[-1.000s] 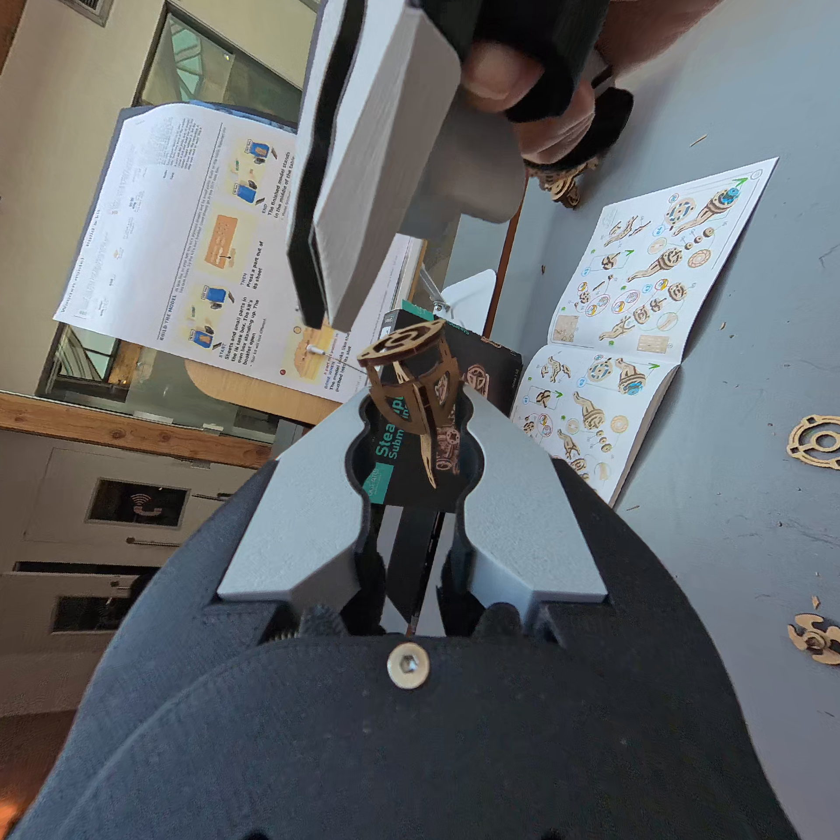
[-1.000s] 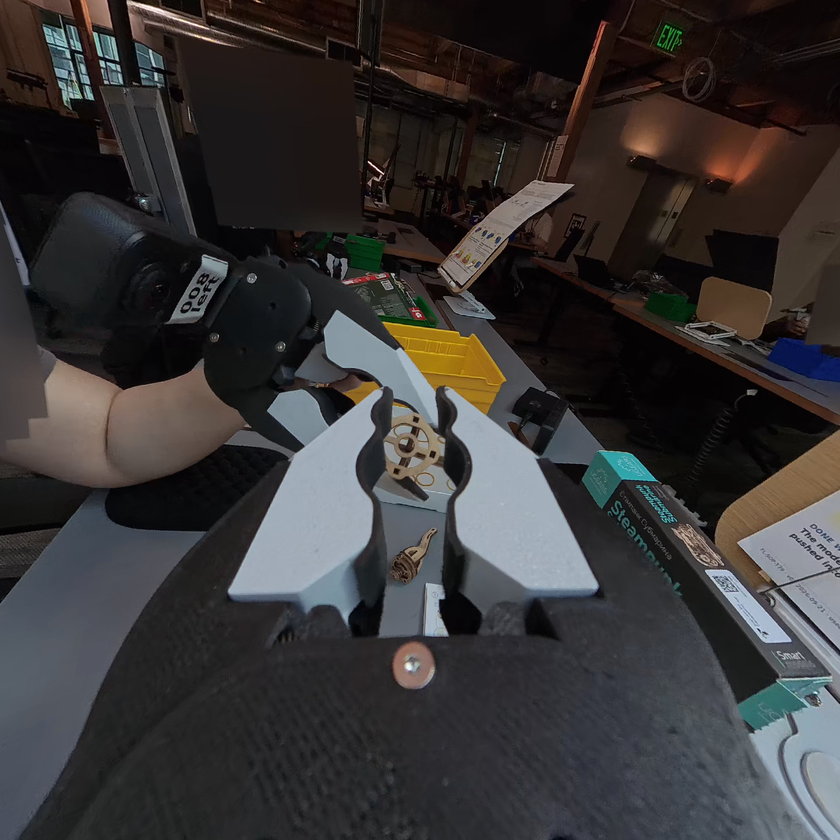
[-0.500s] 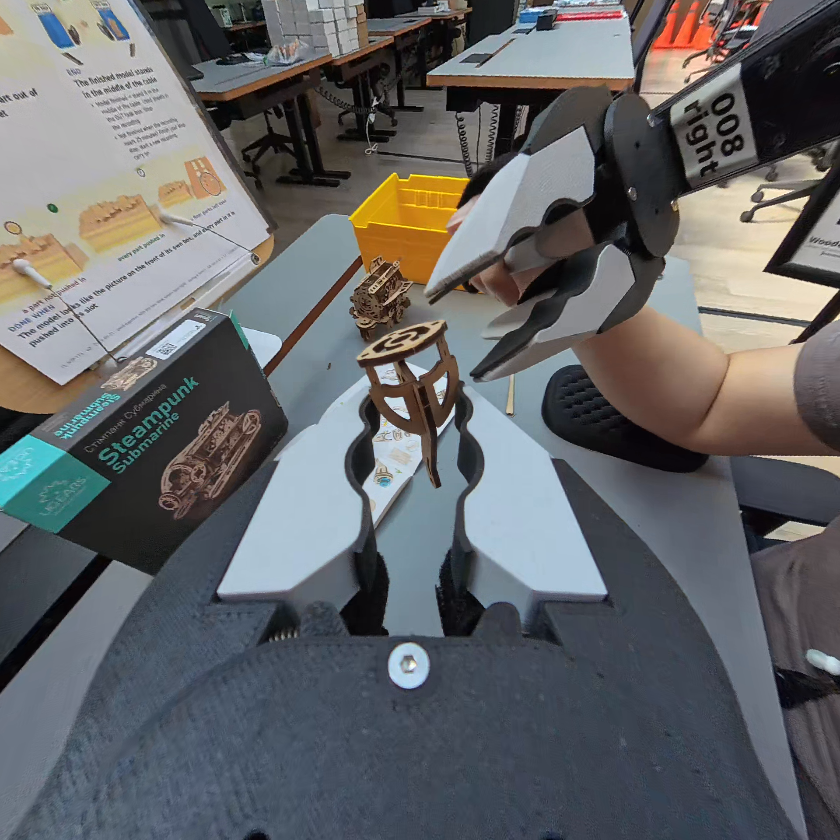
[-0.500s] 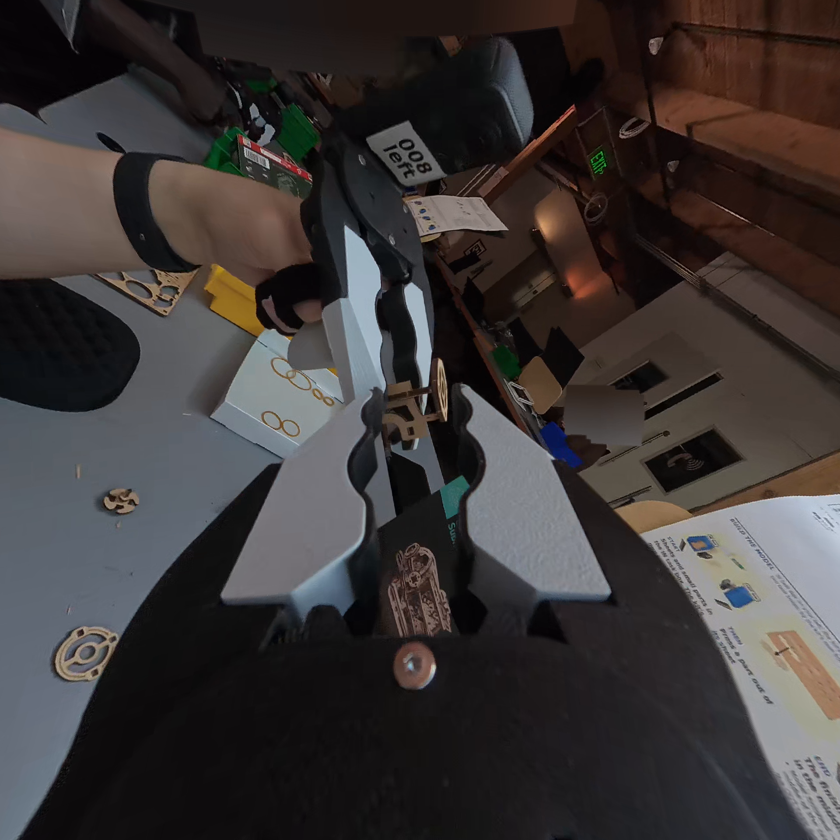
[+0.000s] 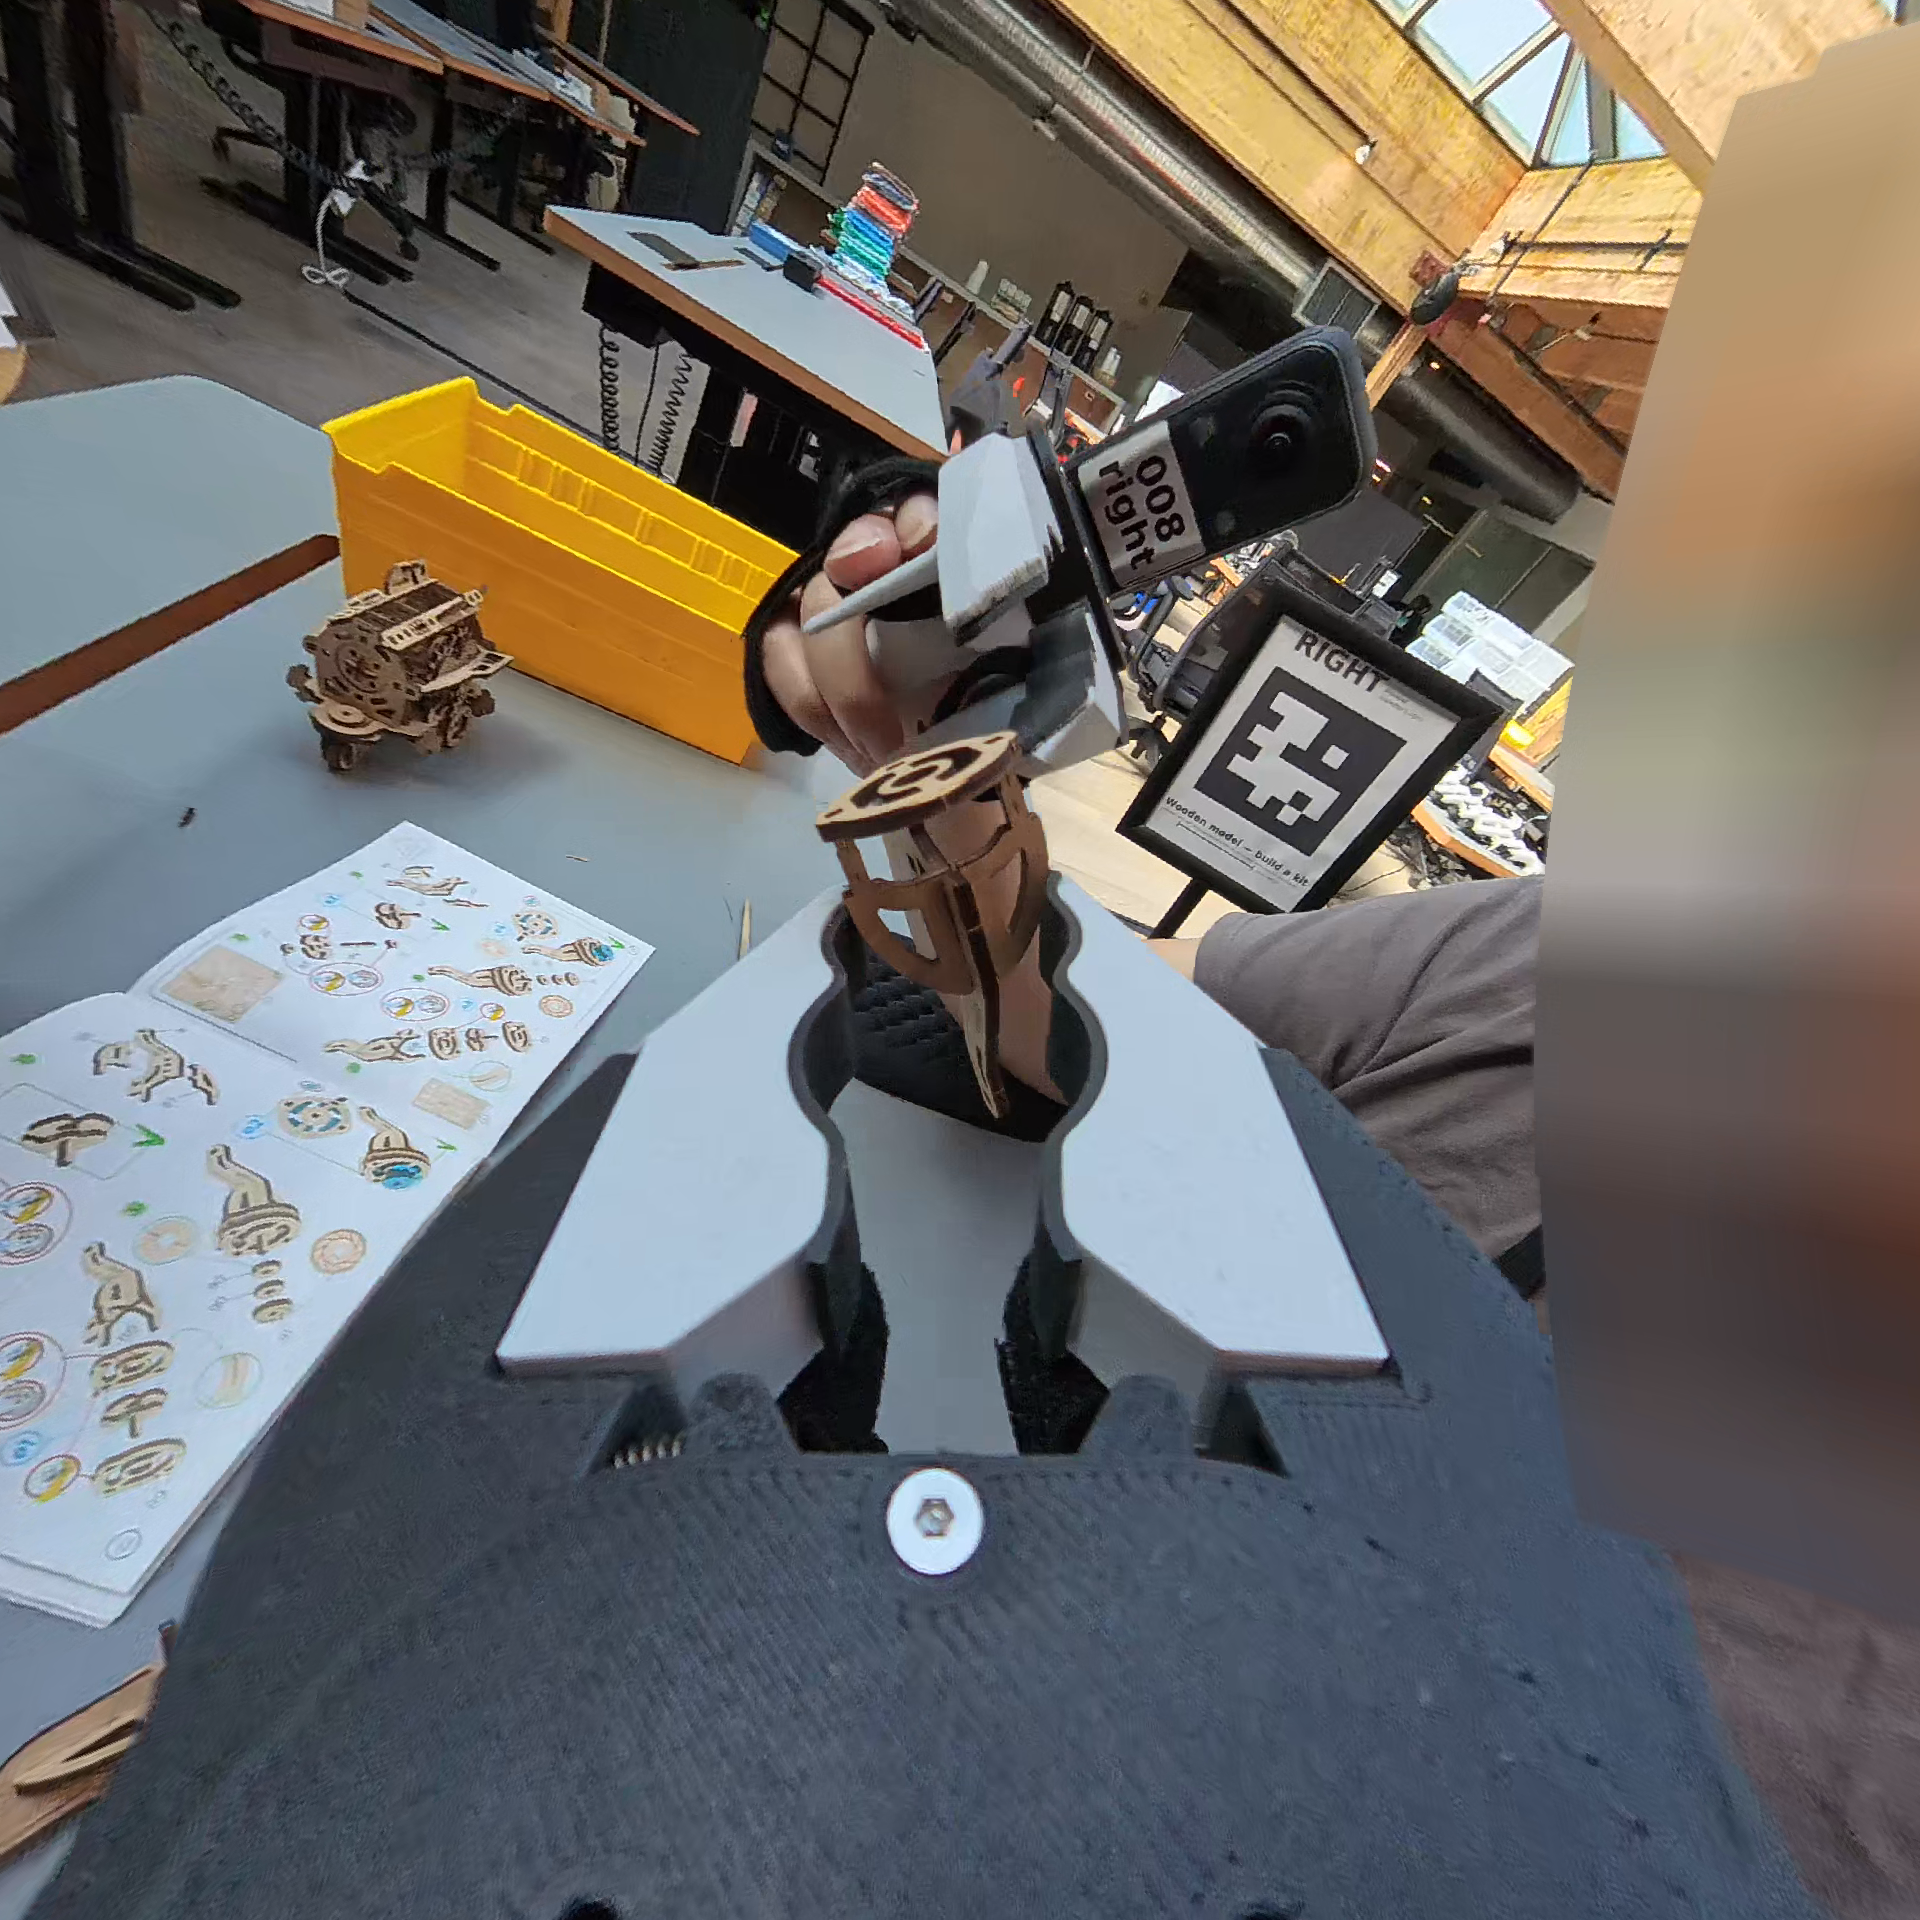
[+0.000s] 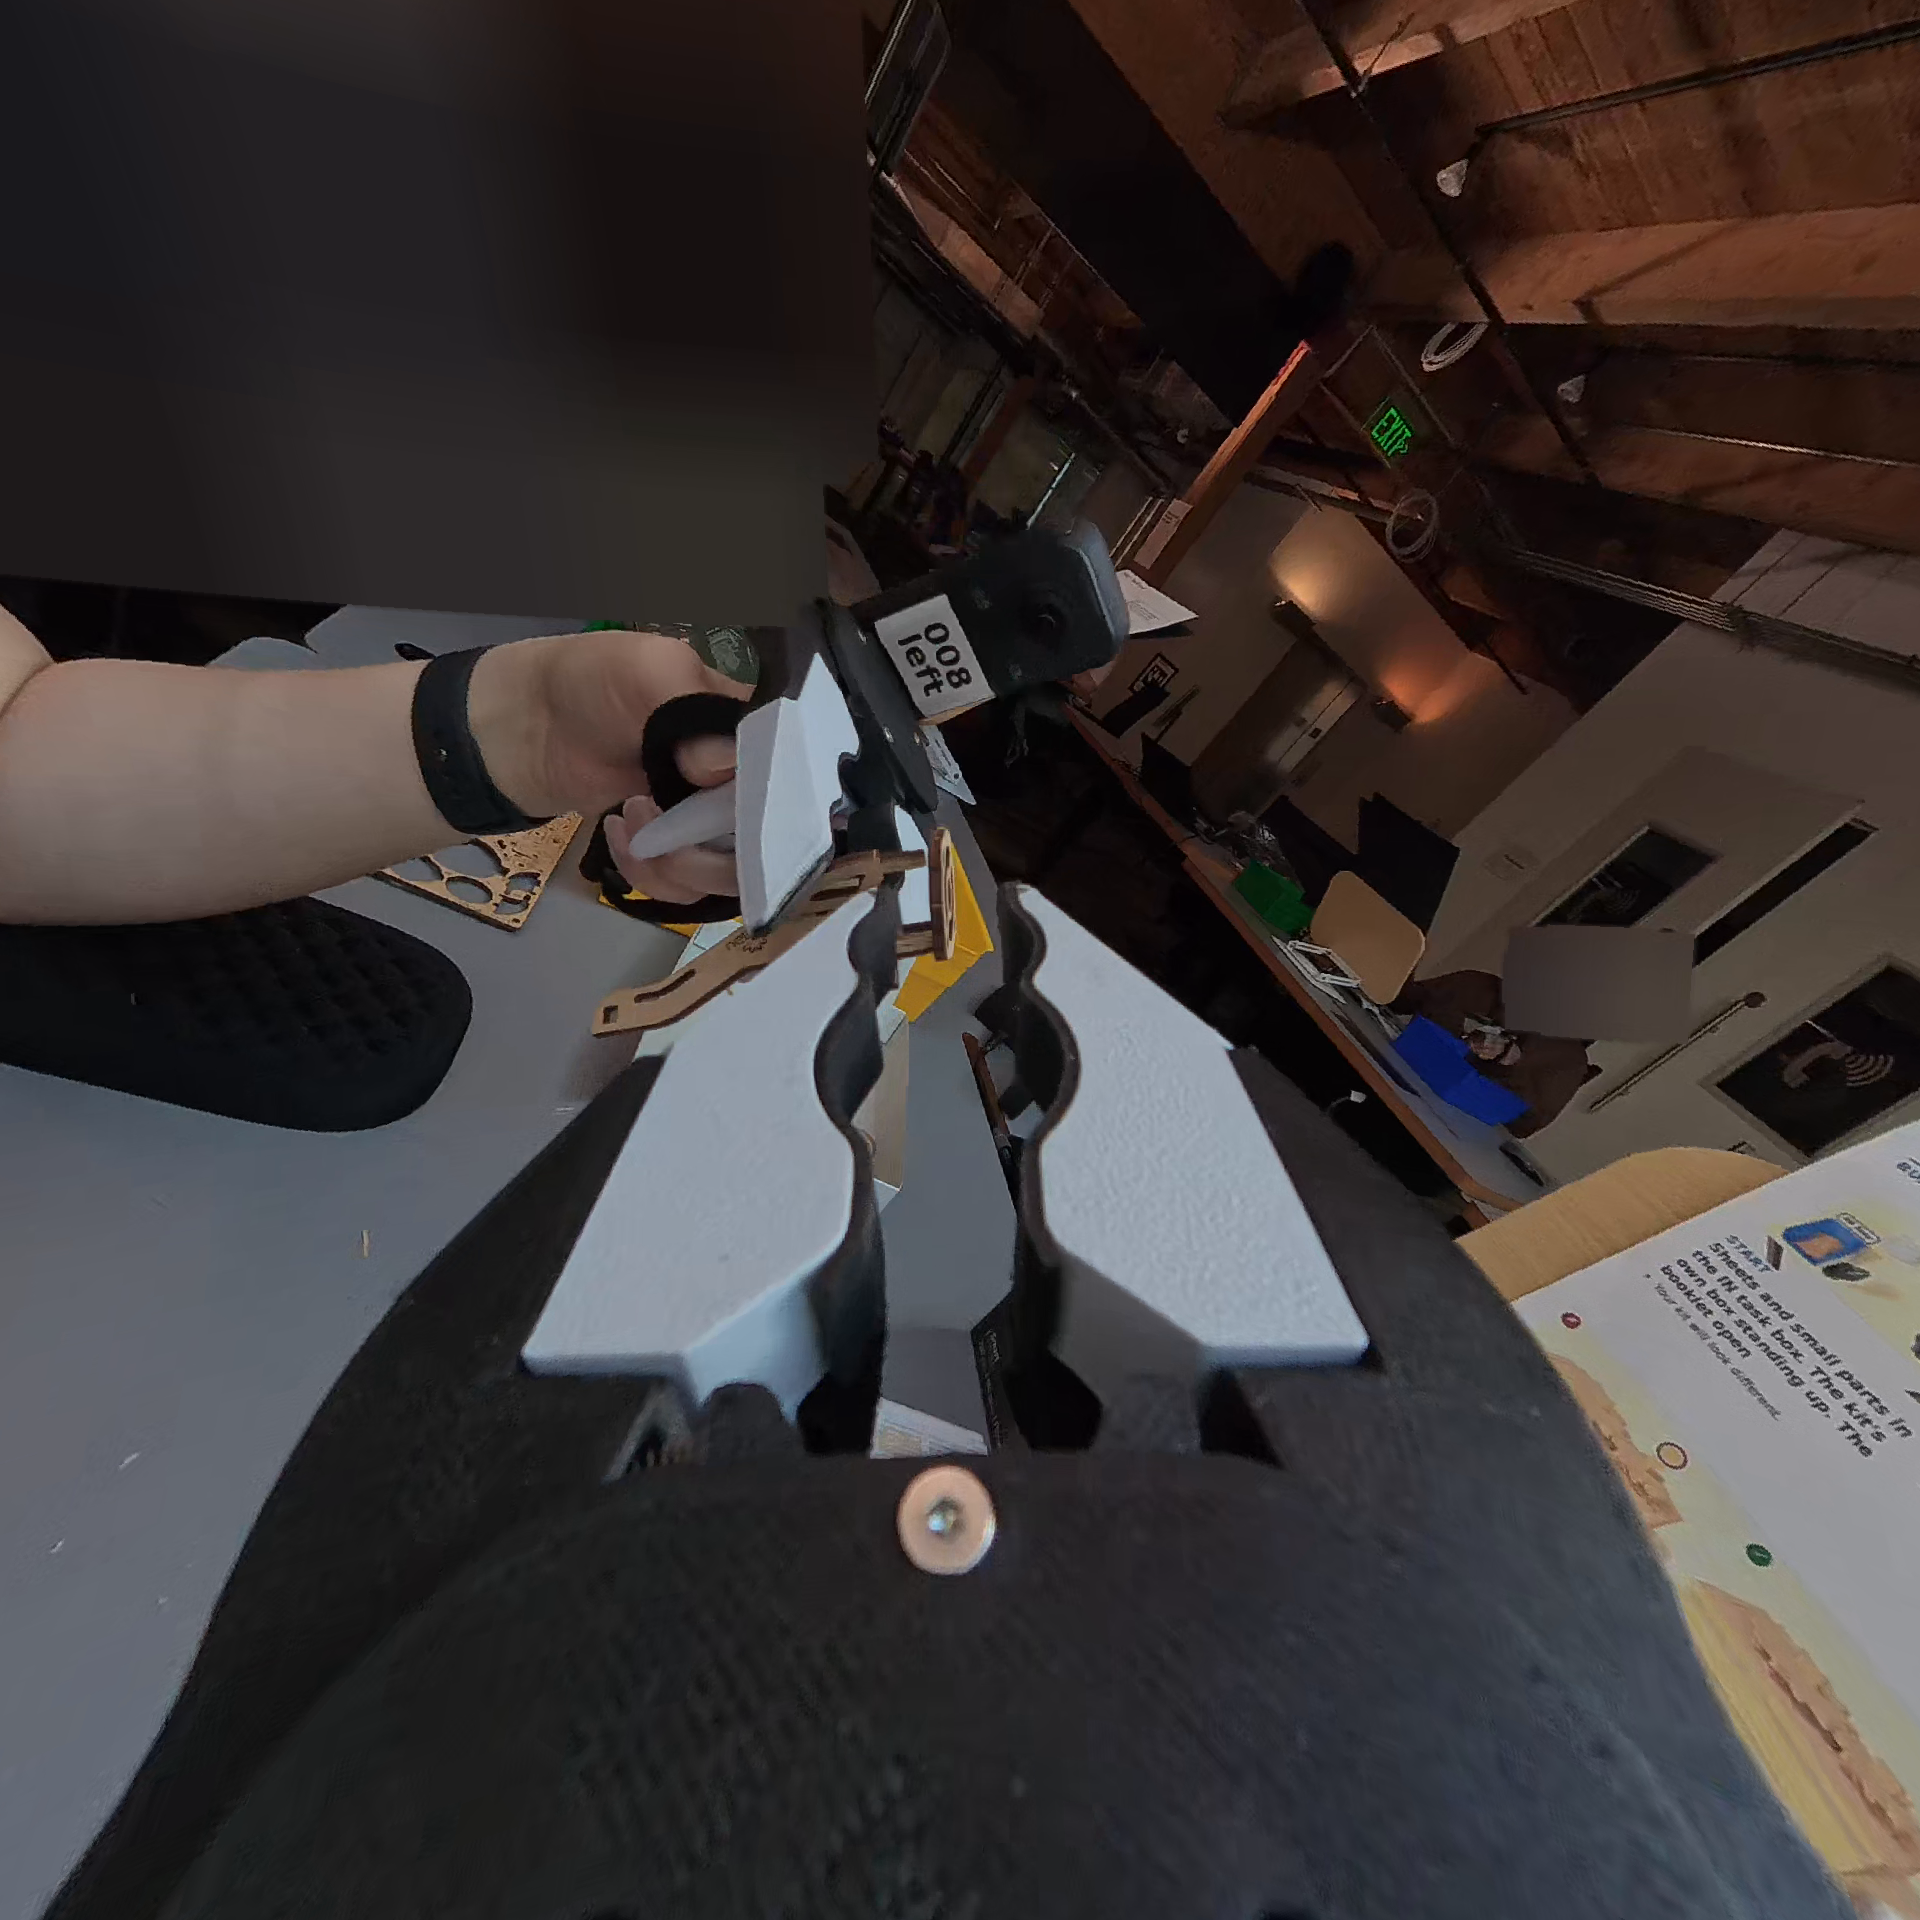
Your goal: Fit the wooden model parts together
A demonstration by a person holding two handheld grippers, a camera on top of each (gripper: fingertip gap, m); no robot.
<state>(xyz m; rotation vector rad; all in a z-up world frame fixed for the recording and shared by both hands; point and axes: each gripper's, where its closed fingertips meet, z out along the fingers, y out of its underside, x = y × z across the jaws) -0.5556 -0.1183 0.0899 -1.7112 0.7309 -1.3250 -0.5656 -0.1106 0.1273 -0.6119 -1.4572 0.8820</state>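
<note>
My left gripper (image 5: pixel 940 925) is shut on a small wooden sub-assembly (image 5: pixel 935 862): a round cut-out disc on curved legs, held by the legs with the disc pointing away. My right gripper (image 6: pixel 943 909) is open with nothing gripped. In the right wrist view the disc (image 6: pixel 942 891) shows edge-on between my right fingertips, and a long curved leg (image 6: pixel 717 966) sticks out to the left below the left gripper (image 6: pixel 831 873). In the left wrist view the right gripper (image 5: pixel 1029 644) hovers just behind and above the disc, its lower finger close to the disc's rim.
On the grey table (image 5: pixel 623 790) are a yellow bin (image 5: pixel 540 561), a built wooden model (image 5: pixel 395 665) and an open instruction booklet (image 5: pixel 260 1122). A framed marker sign (image 5: pixel 1309 769) stands behind. A black wrist pad (image 6: pixel 208 1008), a punched wooden sheet (image 6: pixel 488 873) and an instruction board (image 6: pixel 1766 1403) are nearby. The tips of both grippers are at nearly the same place. The built wooden model (image 5: pixel 395 665) is about 40 centimeters from both grippers' fingertips.
Both grippers have swung round and lifted while the left one keeps hold of the sub-assembly. The right gripper has come closer to the disc end.
</note>
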